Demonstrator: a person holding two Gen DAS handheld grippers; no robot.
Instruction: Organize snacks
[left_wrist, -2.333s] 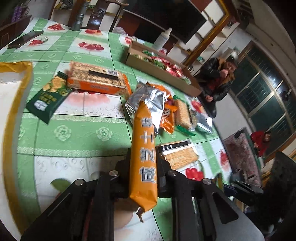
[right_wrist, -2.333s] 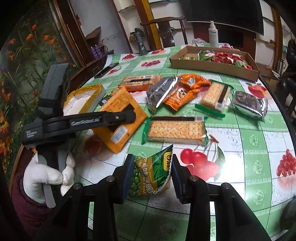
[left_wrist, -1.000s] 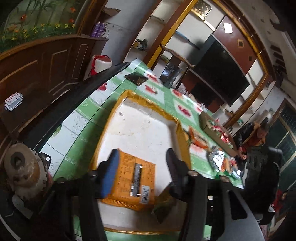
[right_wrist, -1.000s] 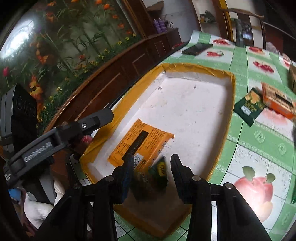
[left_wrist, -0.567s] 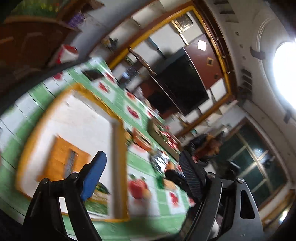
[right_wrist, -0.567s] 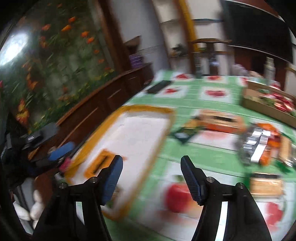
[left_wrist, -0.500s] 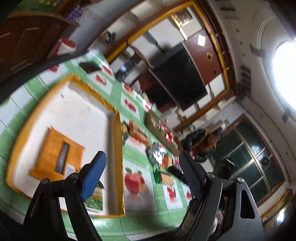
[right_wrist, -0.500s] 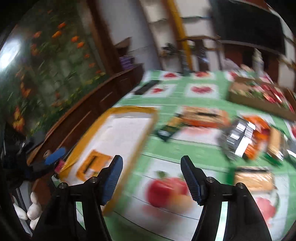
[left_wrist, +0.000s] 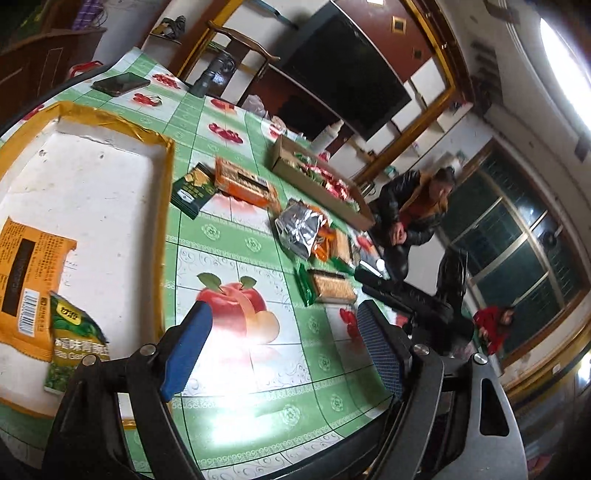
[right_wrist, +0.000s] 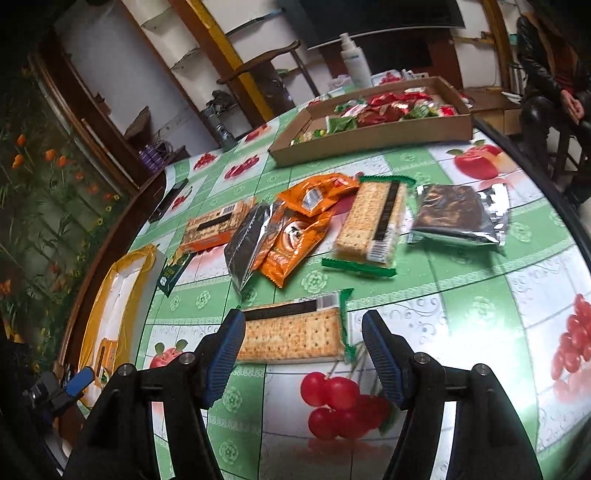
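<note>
Right wrist view: my right gripper (right_wrist: 303, 354) hangs wide and empty over the cracker pack (right_wrist: 291, 338) on the tabletop (right_wrist: 461, 314). I should straddle its narrow width before closing; my left gripper (left_wrist: 284, 347) is also spread, holding nothing.

Round counter (left_wrist: 236, 258) under a green-and-white fruit-print cloth. Far side: a dark wooden chair (left_wrist: 236, 40) and a large black television (left_wrist: 347, 81) set in a gold-trimmed wooden wall unit (left_wrist: 436, 55). White spray bottle (right_wrist: 355, 59) stands near the counter's far edge. Dark-framed windows (left_wrist: 517, 243) to one side; bright daylight through an oval opening (left_wrist: 565, 66) high up. Flower mural (right_wrist: 40, 192) covers the wall beside a dark wood sideboard (left_wrist: 44, 55). Seated person in a black jacket (left_wrist: 413, 206) beyond the counter.
</note>
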